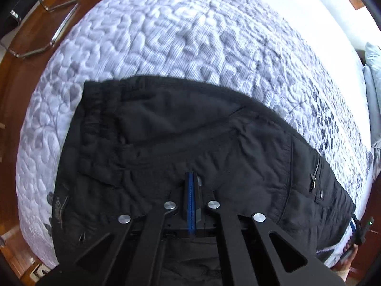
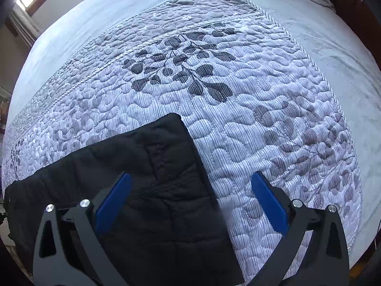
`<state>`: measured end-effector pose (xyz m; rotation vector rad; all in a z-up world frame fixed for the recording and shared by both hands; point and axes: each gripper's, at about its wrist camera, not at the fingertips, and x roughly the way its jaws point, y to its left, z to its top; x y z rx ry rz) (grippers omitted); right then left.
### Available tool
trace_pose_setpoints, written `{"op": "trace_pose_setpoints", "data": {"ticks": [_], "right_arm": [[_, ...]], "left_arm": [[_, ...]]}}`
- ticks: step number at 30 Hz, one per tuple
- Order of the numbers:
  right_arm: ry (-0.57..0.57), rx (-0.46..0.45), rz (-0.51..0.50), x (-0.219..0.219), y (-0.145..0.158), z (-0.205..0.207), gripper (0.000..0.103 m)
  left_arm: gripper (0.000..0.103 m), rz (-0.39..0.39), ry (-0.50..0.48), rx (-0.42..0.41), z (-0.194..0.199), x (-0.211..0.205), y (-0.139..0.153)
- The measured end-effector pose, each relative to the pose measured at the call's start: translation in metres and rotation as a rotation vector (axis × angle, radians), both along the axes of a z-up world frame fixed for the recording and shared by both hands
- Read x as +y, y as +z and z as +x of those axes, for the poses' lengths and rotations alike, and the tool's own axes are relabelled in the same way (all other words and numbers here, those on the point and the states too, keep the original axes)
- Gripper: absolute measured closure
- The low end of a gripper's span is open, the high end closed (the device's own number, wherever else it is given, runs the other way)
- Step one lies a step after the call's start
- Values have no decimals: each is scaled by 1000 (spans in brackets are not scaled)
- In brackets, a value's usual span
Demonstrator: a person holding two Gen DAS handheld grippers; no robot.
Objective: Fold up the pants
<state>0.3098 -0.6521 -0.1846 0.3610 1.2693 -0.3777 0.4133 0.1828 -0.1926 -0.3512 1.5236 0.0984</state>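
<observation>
Black pants (image 1: 190,131) lie flat on the quilted bedspread (image 1: 178,35), waistband at the left, a zipped pocket at the right. My left gripper (image 1: 191,178) points down onto the middle of the pants near the front edge, blue pads pressed together and pinching the fabric. In the right wrist view the leg end of the pants (image 2: 154,166) reaches up to its hem. My right gripper (image 2: 191,175) stands open above the leg's right edge. Its left pad (image 2: 114,200) hangs over black cloth and its right pad (image 2: 269,202) over the quilt.
The bedspread (image 2: 238,95) with its leaf pattern covers a wide bed under a pale sheet (image 2: 345,59). A chair with chrome legs (image 1: 47,35) stands on the wooden floor beyond the bed's left corner. A pale pillow (image 1: 373,83) lies at the right.
</observation>
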Motion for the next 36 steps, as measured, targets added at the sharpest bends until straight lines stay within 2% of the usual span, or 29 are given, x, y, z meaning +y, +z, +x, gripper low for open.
{"op": "trace_pose_setpoints", "data": {"ticks": [2, 3, 4, 5, 6, 8, 10, 15, 18, 20, 23, 26, 32, 36], "right_arm": [[17, 3, -16, 2, 2, 0, 2], [30, 7, -23, 4, 2, 0, 2], [39, 12, -29, 4, 2, -2, 2], [48, 16, -37, 5, 1, -2, 2], [56, 21, -48, 6, 1, -2, 2], [74, 28, -64, 8, -2, 0, 2], [82, 38, -71, 8, -6, 1, 2], [84, 37, -64, 6, -11, 2, 2], [80, 33, -58, 5, -14, 1, 2], [78, 33, -55, 5, -15, 1, 2], [73, 32, -49, 5, -17, 1, 2], [72, 24, -44, 5, -18, 1, 2], [59, 17, -13, 1, -21, -4, 2], [47, 14, -18, 1, -23, -4, 2]], "left_arm": [[103, 63, 4, -44, 9, -1, 4], [90, 67, 4, -66, 18, 0, 9], [59, 71, 7, -74, 22, 4, 11], [44, 91, 13, -79, 24, 7, 14], [36, 114, 16, -98, 27, 11, 16], [35, 131, 3, -124, 35, 15, 20], [29, 129, 17, -114, 38, 27, 20], [28, 101, -10, -84, 34, 59, 21], [28, 125, -39, -56, 26, 68, 14], [27, 135, -62, -47, 24, 71, 6], [20, 84, -64, -57, 20, 75, -3], [19, 71, -55, -39, 20, 82, -16], [17, 83, -77, -63, 30, 86, -20], [15, 49, -85, -63, 34, 79, -27]]}}
